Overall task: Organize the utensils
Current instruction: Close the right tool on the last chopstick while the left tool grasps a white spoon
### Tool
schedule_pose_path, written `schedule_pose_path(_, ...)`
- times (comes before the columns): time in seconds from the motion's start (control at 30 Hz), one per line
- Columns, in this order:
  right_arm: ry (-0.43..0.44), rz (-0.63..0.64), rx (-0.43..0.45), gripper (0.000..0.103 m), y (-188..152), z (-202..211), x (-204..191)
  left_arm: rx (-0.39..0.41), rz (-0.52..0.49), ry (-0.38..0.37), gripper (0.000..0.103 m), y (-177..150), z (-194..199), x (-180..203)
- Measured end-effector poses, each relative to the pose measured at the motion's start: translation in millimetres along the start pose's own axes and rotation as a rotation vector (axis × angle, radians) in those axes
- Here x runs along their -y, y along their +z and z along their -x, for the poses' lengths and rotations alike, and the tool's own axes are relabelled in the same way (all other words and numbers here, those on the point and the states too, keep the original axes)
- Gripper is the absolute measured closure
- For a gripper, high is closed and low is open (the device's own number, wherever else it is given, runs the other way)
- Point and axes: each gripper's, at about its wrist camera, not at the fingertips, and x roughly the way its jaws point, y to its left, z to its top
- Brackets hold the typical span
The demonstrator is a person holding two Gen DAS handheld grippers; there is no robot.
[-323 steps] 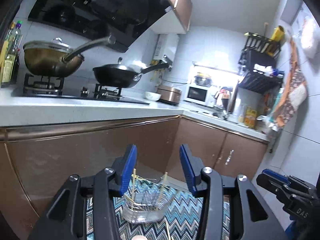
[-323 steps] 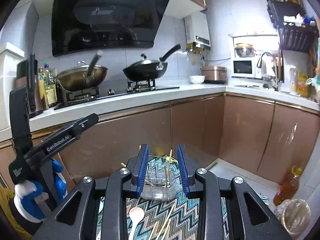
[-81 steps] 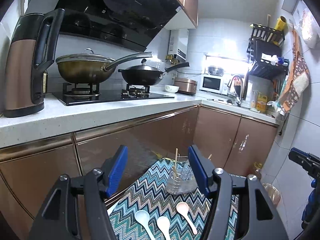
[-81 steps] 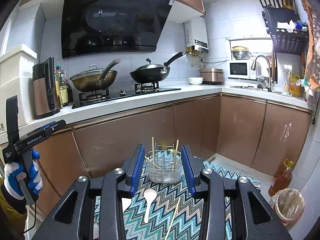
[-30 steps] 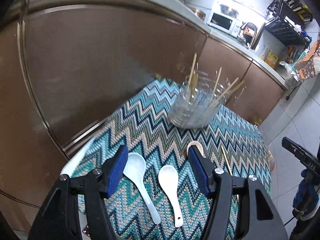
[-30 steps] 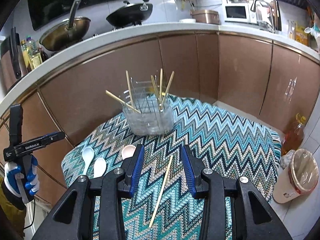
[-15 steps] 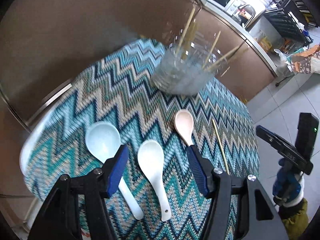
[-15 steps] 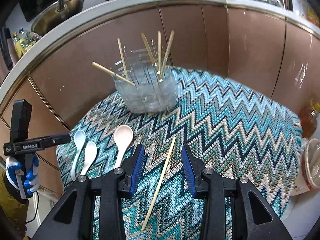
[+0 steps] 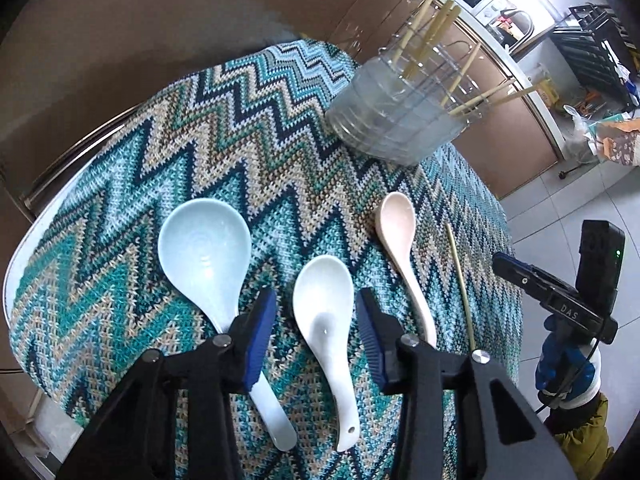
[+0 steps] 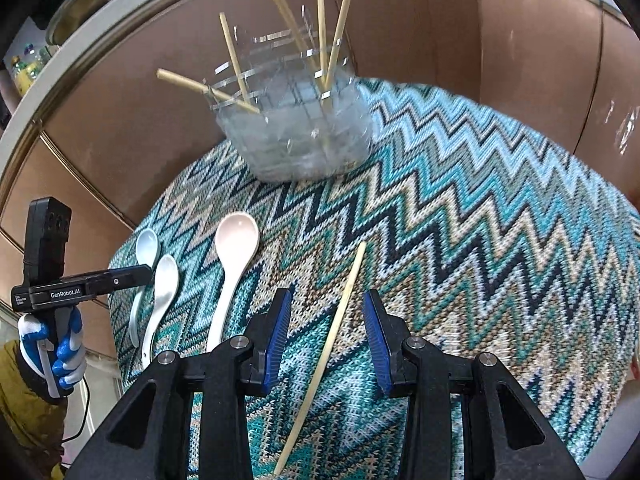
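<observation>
Three ceramic spoons lie on the zigzag tablecloth [image 9: 224, 148]: a pale blue spoon [image 9: 208, 252], a white spoon [image 9: 326, 316] and a pink spoon [image 9: 400, 240]. My left gripper [image 9: 316, 332] is open just above the white spoon, its jaws either side of the bowl. A loose bamboo chopstick [image 10: 332, 332] lies between the open jaws of my right gripper [image 10: 326, 336], which hovers just above it. The clear utensil holder [image 10: 296, 128] at the table's far side holds several chopsticks; it also shows in the left wrist view [image 9: 396, 120].
The round table stands close to brown kitchen cabinets [image 10: 520, 40]. The left gripper's body shows at the left of the right wrist view [image 10: 80, 284]. The pink spoon [image 10: 234, 252] lies just left of the chopstick. Tiled floor [image 9: 568, 208] lies beyond the table's right edge.
Both grippers have tilted down and dropped toward the table. The left one has closed in over the white spoon, the right one over the loose chopstick. Both stay open.
</observation>
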Motion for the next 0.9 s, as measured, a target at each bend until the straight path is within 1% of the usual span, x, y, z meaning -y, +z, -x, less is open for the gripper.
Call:
schedule_pose_path(0.17,-0.026,-0.014,-0.083,0.065,8.5,-24.9,2.9,-0.019,-0.002,0.007,0.070,-0.1,-9.2,1.2)
schedule_pose_path(0.3,-0.056,-0.043,-0.139,0.070,20.6,-44.9,9.6,-0.035,0.005,0.010,0.072,2.4,-15.0,1.1)
schedule_pose_path(0.47,-0.109,-0.036,-0.184,0.075,32.6,-63.5,13.3,-0.050,0.018,0.009,0.074,4.7,-21.3,0.1)
schedule_pose_path(0.6,-0.117,-0.021,-0.209,0.080,40.3,-76.5,9.7,-0.051,0.024,0.012,0.078,5.9,-24.4,-0.8)
schedule_pose_path(0.67,-0.116,-0.004,-0.217,0.084,43.4,-81.3,5.0,-0.052,0.023,0.016,0.081,6.4,-26.0,-1.6)
schedule_pose_path(0.77,-0.118,0.020,-0.237,0.090,46.1,-94.0,-4.3,-0.053,0.020,0.030,0.087,7.9,-28.3,-2.8)
schedule_pose_path(0.9,-0.134,0.054,-0.251,0.092,48.0,-106.5,-13.9,-0.053,0.000,0.050,0.091,8.0,-29.5,-1.5)
